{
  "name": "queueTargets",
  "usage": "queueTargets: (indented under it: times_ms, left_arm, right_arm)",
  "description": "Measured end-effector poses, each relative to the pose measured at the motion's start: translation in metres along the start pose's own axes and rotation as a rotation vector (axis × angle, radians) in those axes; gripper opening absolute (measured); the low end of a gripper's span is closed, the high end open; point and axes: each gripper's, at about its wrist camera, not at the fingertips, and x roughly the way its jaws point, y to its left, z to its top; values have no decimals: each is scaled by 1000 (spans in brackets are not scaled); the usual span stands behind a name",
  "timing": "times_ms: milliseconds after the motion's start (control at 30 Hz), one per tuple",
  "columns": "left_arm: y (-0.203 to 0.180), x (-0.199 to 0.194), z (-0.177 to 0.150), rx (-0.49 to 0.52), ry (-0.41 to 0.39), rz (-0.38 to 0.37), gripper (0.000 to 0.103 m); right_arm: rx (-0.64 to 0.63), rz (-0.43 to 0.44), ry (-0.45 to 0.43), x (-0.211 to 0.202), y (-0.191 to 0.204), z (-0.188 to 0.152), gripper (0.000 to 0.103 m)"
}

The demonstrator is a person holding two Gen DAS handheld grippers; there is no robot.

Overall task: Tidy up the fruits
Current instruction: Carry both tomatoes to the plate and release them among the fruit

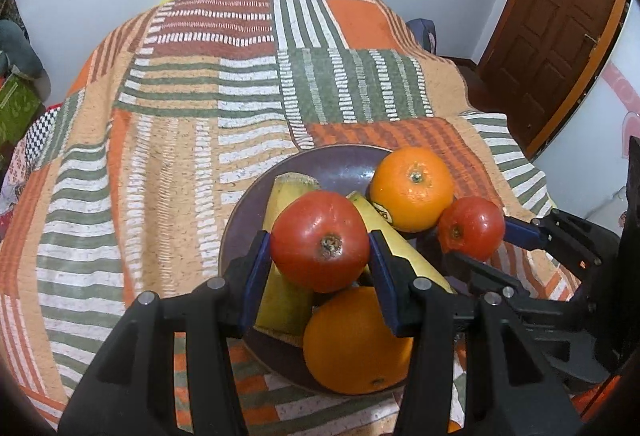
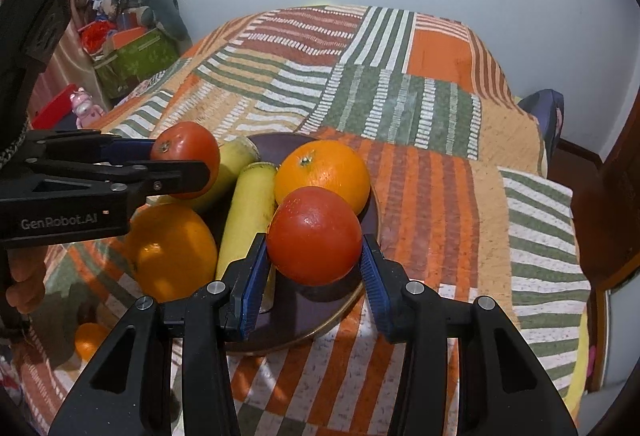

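My left gripper (image 1: pixel 320 256) is shut on a large red tomato (image 1: pixel 320 236), held just above a dark round plate (image 1: pixel 320 161). On the plate lie two oranges (image 1: pixel 412 187) (image 1: pixel 356 344) and two yellow bananas (image 1: pixel 286 195) (image 1: pixel 394 240). At the right, my right gripper (image 1: pixel 480 236) is shut on a second tomato (image 1: pixel 472 226) over the plate's right rim. In the right wrist view the right gripper (image 2: pixel 314 256) clamps that tomato (image 2: pixel 314 234) above the plate (image 2: pixel 320 320). The left gripper (image 2: pixel 180 159) holds its tomato (image 2: pixel 188 151) over the bananas (image 2: pixel 248 211).
The plate sits near the front edge of a table under a striped patchwork cloth (image 1: pixel 180 115). A small orange fruit (image 2: pixel 90 340) lies on the cloth at the lower left. A person's fingers (image 2: pixel 24 276) grip the left tool. A wooden door (image 1: pixel 560 15) stands at the right, cluttered boxes (image 2: pixel 132 55) at the left.
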Motion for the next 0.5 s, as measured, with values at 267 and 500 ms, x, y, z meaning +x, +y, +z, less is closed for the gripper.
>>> queueTargets:
  times_ms: [267,500]
  left_arm:
    - [-6,2,3,25,-18,13,51]
    - [-6,-4,0,18,-14,17,66]
  right_arm:
    - [18,22,16,5,-5,-5,42]
    - [5,-7,37,6,-4,-4,44]
